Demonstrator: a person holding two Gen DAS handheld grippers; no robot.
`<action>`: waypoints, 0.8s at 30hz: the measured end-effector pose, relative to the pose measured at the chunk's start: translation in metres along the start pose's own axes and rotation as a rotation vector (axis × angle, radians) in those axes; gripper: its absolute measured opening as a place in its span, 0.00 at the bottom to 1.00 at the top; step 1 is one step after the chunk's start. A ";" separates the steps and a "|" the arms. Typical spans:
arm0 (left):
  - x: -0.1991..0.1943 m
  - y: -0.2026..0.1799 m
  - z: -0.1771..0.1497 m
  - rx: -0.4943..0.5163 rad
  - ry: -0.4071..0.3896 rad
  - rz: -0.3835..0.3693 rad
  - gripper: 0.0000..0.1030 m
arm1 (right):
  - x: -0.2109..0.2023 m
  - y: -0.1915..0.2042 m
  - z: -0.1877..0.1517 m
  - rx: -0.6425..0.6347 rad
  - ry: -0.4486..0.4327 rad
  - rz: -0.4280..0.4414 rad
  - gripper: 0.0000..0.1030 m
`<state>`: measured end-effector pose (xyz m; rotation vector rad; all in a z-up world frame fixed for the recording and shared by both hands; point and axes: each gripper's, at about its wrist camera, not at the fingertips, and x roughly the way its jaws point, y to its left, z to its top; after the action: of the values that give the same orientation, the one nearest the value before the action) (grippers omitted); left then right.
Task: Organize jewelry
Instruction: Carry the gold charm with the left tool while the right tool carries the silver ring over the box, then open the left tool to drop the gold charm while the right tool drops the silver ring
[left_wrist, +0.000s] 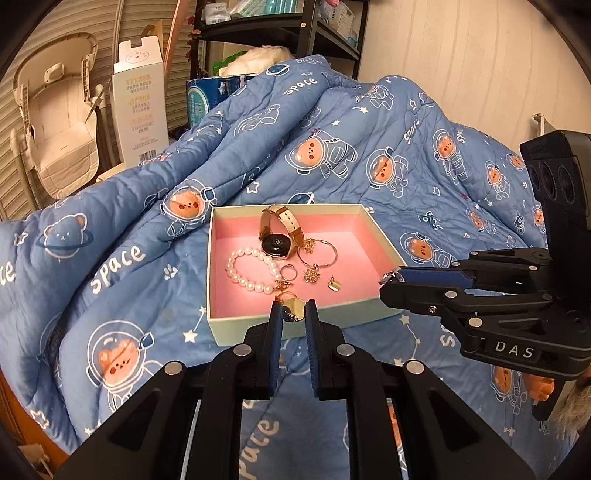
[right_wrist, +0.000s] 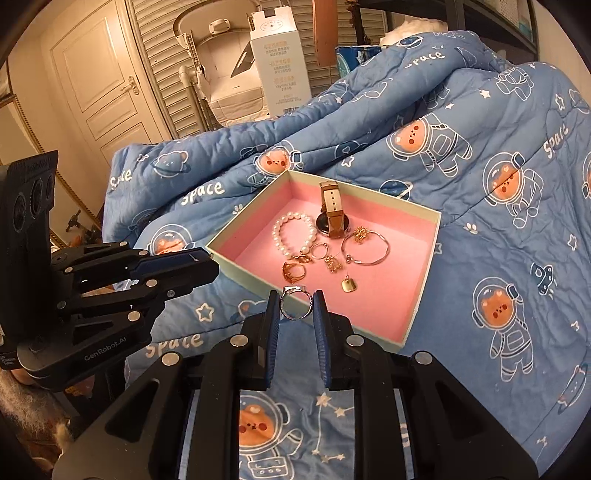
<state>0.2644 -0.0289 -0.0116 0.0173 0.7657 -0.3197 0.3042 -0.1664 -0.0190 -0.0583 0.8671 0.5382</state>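
Note:
A pale green box with a pink lining (left_wrist: 236, 288) (right_wrist: 413, 302) lies on a blue quilt. In it lie a pearl bracelet (left_wrist: 251, 271) (right_wrist: 291, 236), a watch with a tan strap (left_wrist: 279, 232) (right_wrist: 332, 214), a thin bangle (right_wrist: 365, 249), small gold rings and charms (right_wrist: 293, 271). My left gripper (left_wrist: 293, 310) is shut on a gold ring (left_wrist: 294, 309) at the box's near edge. My right gripper (right_wrist: 295, 304) is shut on a silver ring (right_wrist: 294, 303) over the box's near corner; it also shows in the left wrist view (left_wrist: 391, 277).
The blue quilt (left_wrist: 332, 147) with astronaut bears rises in folds behind the box. Beyond it stand a white carton (left_wrist: 138, 110), a beige baby seat (left_wrist: 55, 122) and a black shelf (left_wrist: 280, 26). A panelled door (right_wrist: 103, 81) is at the far left.

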 end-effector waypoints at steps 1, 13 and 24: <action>0.003 0.003 0.004 -0.001 0.005 0.003 0.12 | 0.004 -0.003 0.003 -0.003 0.008 -0.012 0.18; 0.064 0.020 0.039 0.016 0.137 0.009 0.12 | 0.047 -0.038 0.028 0.027 0.096 -0.079 0.18; 0.097 0.021 0.048 0.068 0.215 0.034 0.12 | 0.081 -0.049 0.045 0.016 0.163 -0.115 0.18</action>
<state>0.3683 -0.0426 -0.0451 0.1303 0.9667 -0.3145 0.4014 -0.1623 -0.0581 -0.1383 1.0201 0.4225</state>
